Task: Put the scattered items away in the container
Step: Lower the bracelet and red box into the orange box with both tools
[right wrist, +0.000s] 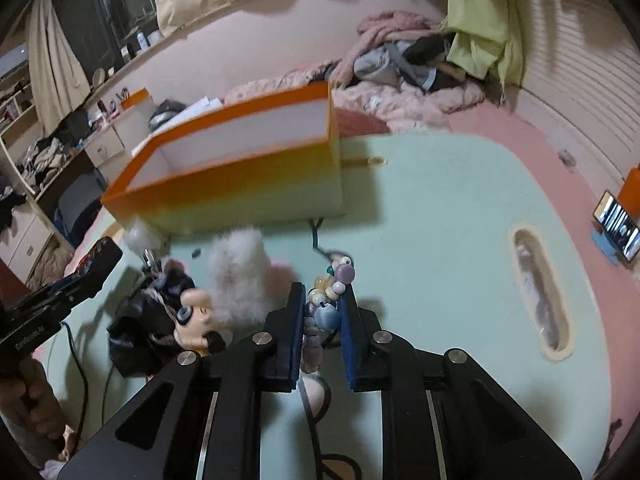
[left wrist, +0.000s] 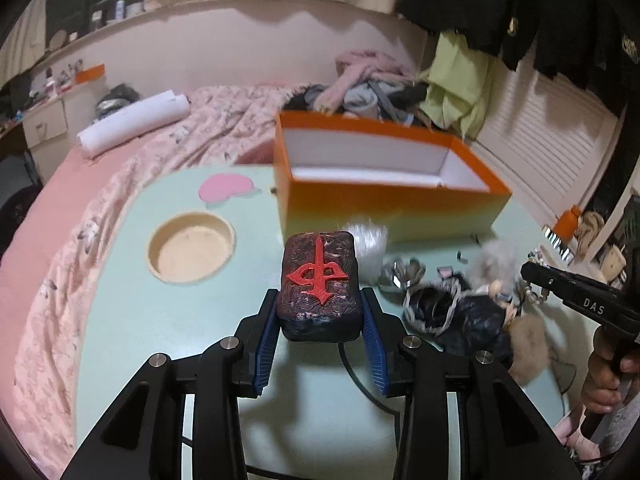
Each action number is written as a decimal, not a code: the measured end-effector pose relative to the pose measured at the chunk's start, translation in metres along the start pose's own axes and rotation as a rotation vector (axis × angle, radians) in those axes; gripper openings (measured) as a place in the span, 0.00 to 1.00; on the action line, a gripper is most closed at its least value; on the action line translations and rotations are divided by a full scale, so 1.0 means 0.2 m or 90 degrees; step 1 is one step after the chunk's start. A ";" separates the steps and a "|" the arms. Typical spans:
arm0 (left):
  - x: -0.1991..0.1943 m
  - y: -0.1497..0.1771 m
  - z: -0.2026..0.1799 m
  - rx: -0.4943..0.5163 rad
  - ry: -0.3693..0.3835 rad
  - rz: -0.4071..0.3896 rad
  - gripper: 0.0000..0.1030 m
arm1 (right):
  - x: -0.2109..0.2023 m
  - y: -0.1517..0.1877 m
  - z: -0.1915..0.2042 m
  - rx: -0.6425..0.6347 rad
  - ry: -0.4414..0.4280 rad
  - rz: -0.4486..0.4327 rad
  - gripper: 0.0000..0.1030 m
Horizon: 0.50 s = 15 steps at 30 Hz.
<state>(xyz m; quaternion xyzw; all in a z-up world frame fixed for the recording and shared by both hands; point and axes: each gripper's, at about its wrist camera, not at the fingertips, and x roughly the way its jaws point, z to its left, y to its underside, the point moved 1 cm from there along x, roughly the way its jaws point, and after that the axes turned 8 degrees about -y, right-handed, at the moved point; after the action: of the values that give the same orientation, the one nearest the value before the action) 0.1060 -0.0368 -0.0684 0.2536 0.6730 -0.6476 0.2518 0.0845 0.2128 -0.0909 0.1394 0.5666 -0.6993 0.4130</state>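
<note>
Left tool (left wrist: 319, 312) pinches a mahjong-tile block (left wrist: 319, 284); only the right wrist view shows right tool (right wrist: 322, 320) clamping beads (right wrist: 325, 312).

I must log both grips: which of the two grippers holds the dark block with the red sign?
The left gripper: its blue pads clamp the dark block. The right gripper holds a bead string instead.

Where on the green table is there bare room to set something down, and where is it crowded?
Bare: the stretch between the round recess and the orange box, and, in the right wrist view, between the box and the oval slot. Crowded: in front of the box, where the white fluffy toy, dark doll and beads lie.
</note>
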 end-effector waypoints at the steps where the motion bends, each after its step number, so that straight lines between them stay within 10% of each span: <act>1: -0.02 -0.02 0.00 -0.002 0.002 -0.009 0.36 | -0.02 -0.02 0.01 0.001 -0.008 -0.008 0.17; 15: -0.01 -0.41 -0.08 0.010 0.036 -0.088 0.36 | 0.02 -0.38 0.24 -0.073 -0.057 -0.069 0.17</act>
<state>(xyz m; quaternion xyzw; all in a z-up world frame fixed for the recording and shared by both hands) 0.0519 -0.0243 -0.0058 0.2269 0.6905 -0.6613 0.1854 0.0385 0.1678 -0.0266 0.0534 0.5935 -0.6923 0.4069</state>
